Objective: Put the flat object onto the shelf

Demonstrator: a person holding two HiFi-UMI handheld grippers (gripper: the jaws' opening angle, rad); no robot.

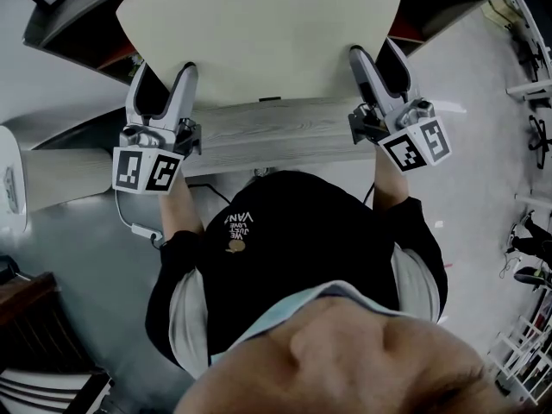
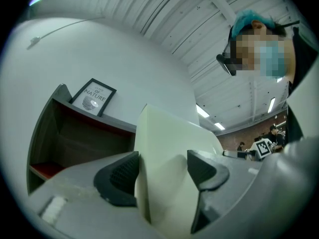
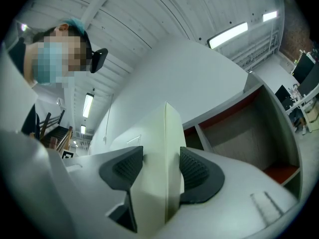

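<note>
One flat object: a cream, smooth, matte panel with rounded corners, thin but with a squared edge. It was not on the shelf. It was held in front of the shelf, covering most of the shelf's front in the head view.

One shelf: grey outer walls, dark interior with reddish boards. The right gripper view showed an upright divider making at least two compartments. One framed picture stood on the shelf's top. One desk, of pale wood-grain plank, lay on the near side of the shelf, under the panel's near edge.

Two hand-held grippers, with grey shells, black ribbed pads and a marker cube each. The left hand-held gripper was clamped on the panel's near-left edge, jaws spread wide with the edge filling the gap between the pads. The right hand-held gripper was clamped on the near-right edge, jaws set narrower with both pads pressed to the panel's faces.
</note>
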